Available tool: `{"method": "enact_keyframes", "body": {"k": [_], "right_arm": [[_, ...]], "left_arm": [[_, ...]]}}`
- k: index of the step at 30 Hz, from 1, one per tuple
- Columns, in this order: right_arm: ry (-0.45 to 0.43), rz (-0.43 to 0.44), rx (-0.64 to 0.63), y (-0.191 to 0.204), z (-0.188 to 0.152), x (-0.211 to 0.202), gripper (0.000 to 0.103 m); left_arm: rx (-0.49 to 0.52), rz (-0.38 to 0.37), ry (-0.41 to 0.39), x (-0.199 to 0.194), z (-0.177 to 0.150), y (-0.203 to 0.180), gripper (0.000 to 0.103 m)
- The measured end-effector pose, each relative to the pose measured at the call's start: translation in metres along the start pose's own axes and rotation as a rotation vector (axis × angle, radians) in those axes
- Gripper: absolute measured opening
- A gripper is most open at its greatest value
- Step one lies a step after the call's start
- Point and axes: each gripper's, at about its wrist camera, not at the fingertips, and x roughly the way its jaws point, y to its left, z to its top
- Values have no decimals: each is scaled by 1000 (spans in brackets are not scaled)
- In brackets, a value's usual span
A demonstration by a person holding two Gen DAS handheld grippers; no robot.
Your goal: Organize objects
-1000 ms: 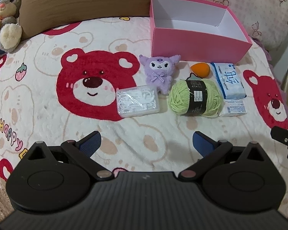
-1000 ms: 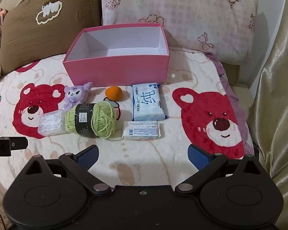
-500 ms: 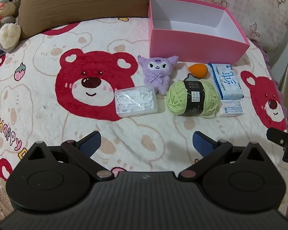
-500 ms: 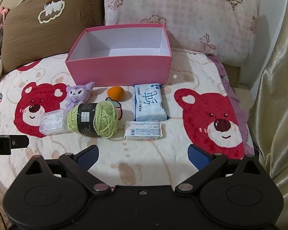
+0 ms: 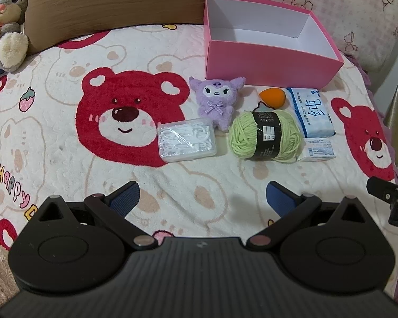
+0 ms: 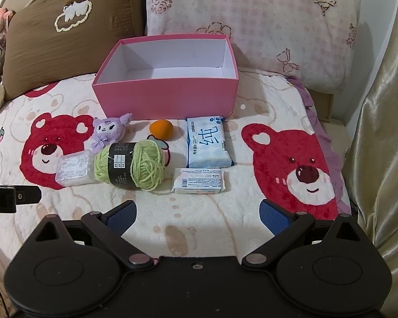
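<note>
With both jaws spread and holding nothing, we judge the right gripper point(image 6: 196, 213) nearer the soap packet point(image 6: 198, 184) (long axis left-right), just far of it.

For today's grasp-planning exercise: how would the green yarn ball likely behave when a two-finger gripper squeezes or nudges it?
The green yarn ball looks soft, so it would probably compress. Its rounded shape may roll when nudged. The black paper band might slide, and loose strands could snag.
</note>
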Motion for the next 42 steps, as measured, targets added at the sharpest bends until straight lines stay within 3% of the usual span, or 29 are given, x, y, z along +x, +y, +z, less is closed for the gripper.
{"method": "enact_keyframes", "body": {"k": [31, 37, 42], "right_arm": [[-10, 10, -14, 1, 0, -1, 101], [-80, 116, -104, 12, 8, -26, 101], [-61, 250, -195, 23, 14, -31, 101]], "left_arm": [[10, -12, -1, -3, 3, -1, 103], [36, -38, -23, -24, 18, 4, 103], [56, -79, -24, -35, 36, 9, 103]]}}
